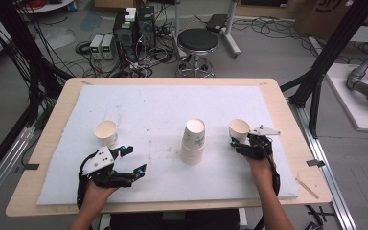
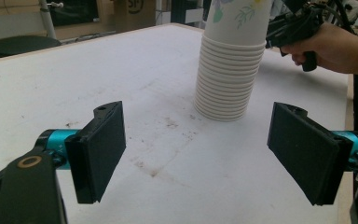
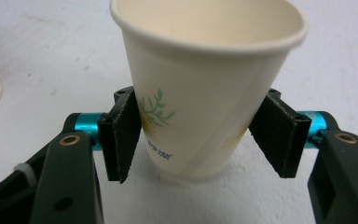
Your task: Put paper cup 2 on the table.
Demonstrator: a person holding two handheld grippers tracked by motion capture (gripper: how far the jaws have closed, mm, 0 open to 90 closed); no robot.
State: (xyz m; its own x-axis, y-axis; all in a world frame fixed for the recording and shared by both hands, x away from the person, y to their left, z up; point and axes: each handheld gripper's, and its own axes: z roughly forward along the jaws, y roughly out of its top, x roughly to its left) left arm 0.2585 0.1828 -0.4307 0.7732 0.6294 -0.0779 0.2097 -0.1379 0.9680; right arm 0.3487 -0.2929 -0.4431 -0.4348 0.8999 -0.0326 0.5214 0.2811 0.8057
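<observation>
The right gripper [image 3: 193, 135] has its fingers snug on a paper cup [image 3: 205, 84] standing on the worktop [image 1: 148, 105] (thin, easy to crush). The left gripper [image 1: 127, 160] waits wide open, empty, near the cup stack [image 1: 193, 141].

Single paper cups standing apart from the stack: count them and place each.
2. One cup stands left, beyond the left tongs; the other cup stands right, between the right tongs' jaws. The stack is central.

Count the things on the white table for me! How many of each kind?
Single paper cups: 2, one at the left and one between the right claw's jaws.
Stacks of cups: 1.
Total: 3.
</observation>
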